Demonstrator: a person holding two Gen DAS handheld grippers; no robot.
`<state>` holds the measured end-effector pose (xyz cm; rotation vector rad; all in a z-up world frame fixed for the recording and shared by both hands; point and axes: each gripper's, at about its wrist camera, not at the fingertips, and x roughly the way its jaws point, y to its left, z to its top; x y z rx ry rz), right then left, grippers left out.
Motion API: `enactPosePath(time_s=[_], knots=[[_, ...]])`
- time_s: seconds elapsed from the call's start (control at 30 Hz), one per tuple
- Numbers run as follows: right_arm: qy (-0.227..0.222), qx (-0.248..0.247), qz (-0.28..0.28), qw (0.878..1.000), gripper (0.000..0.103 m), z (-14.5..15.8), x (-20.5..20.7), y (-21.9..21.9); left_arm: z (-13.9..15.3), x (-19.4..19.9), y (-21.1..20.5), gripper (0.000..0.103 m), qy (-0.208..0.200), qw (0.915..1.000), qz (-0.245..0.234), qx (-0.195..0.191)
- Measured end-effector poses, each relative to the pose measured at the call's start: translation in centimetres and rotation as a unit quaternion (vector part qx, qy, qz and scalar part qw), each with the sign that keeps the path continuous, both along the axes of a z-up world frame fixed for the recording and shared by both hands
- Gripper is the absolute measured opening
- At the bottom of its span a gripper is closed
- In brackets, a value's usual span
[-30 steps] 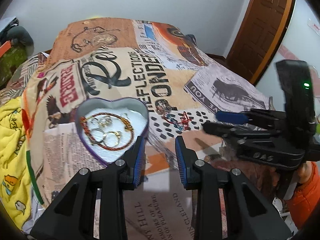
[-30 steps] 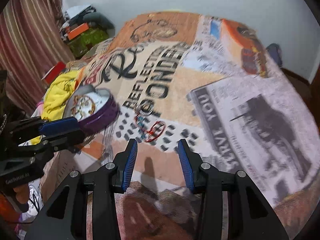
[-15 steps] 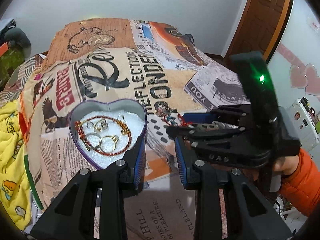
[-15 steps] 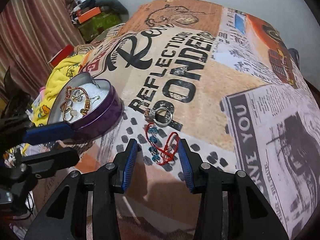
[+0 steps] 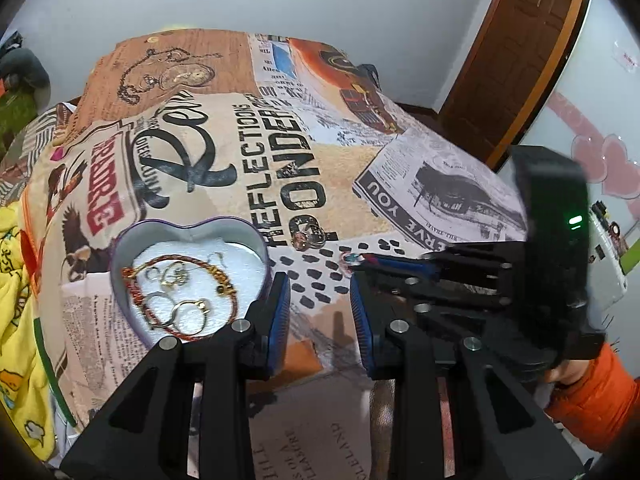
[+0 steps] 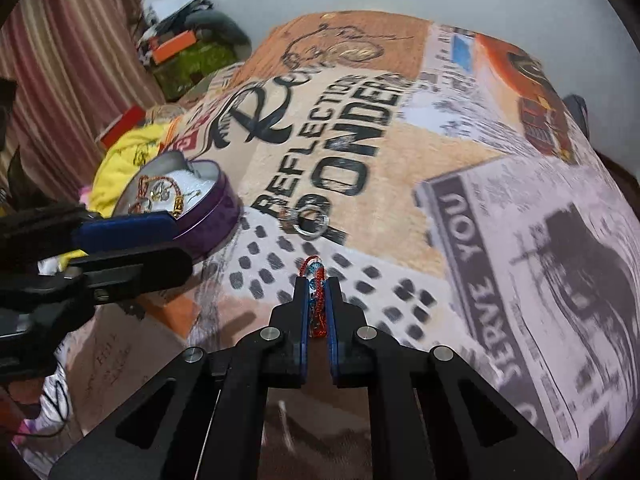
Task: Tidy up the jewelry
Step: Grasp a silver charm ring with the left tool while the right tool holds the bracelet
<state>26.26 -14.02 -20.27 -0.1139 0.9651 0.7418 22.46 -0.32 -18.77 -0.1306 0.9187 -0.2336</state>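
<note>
A purple heart-shaped tin with white lining holds a red cord bracelet, gold hoops and rings. My left gripper is open and empty, just right of the tin. My right gripper is shut on a red and blue beaded bracelet, low over the printed bedspread; it shows in the left wrist view too. A silver ring lies on the bedspread between tin and right gripper.
A yellow blanket lies at the bed's left edge. Clutter and a striped curtain stand beyond the left side. A brown door is at the back right. Papers lie at the near edge.
My right gripper has come down onto the red and blue bracelet and closed on it. The left gripper stayed open beside the tin.
</note>
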Motion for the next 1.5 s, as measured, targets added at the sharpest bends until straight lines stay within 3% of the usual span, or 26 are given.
enactPosePath(time_s=[0.3,0.8,0.93,1.13,1.37,1.5], knots=[[-0.016,0.016,-0.033,0.999,0.007,1.5,0.0,-3.3,-1.8,2.6,-1.1,0.03,0.035,0.9981,0.049,-0.011],[-0.042,0.057,-0.038,0.997,0.007,3.5,-0.4,-4.8,-2.7,5.4,-3.2,0.03,0.019,0.9918,0.118,0.044],[-0.042,0.066,-0.046,0.996,0.007,3.6,0.0,-5.3,-3.1,6.0,-3.7,0.022,0.024,0.9904,0.127,0.05],[-0.037,0.073,-0.061,0.995,0.007,3.5,0.4,-6.2,-3.3,6.2,-4.6,0.019,0.031,0.9921,0.107,0.058],[-0.041,0.07,-0.065,0.995,0.007,3.9,0.0,-6.5,-3.3,4.4,-5.1,0.001,0.035,0.9962,0.063,0.05],[-0.045,0.07,-0.064,0.994,0.007,4.2,-0.1,-6.5,-2.8,3.2,-5.5,0.0,0.028,0.9974,0.042,0.052]])
